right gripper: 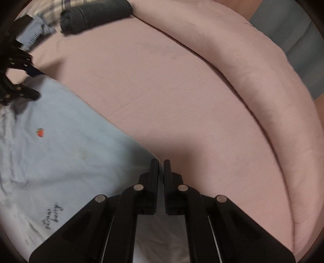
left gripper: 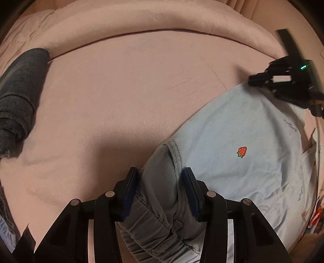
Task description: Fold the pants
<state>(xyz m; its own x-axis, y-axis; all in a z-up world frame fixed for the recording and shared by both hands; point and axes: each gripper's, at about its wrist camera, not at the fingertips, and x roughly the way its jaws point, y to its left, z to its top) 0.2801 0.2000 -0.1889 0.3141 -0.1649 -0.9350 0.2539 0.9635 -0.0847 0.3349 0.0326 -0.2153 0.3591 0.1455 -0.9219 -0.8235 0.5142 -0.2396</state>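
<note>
Light blue pants (left gripper: 232, 141) with a small strawberry print (left gripper: 242, 151) lie on a pink bed sheet (left gripper: 121, 91). My left gripper (left gripper: 161, 178) stands open around the bunched elastic waistband (left gripper: 158, 218), one finger on each side of the fabric. My right gripper (right gripper: 161, 168) is shut on the pants' far edge (right gripper: 149, 222); the pants (right gripper: 60, 145) spread to its left. The right gripper also shows in the left wrist view (left gripper: 283, 81), at the pants' far corner. The left gripper shows in the right wrist view (right gripper: 18, 81), at the upper left.
A folded dark grey garment (left gripper: 18, 97) lies at the left of the bed, also seen in the right wrist view (right gripper: 95, 16). A thick pink duvet roll (left gripper: 151, 20) runs along the back. Plaid and blue fabric (right gripper: 40, 24) lies beyond the dark garment.
</note>
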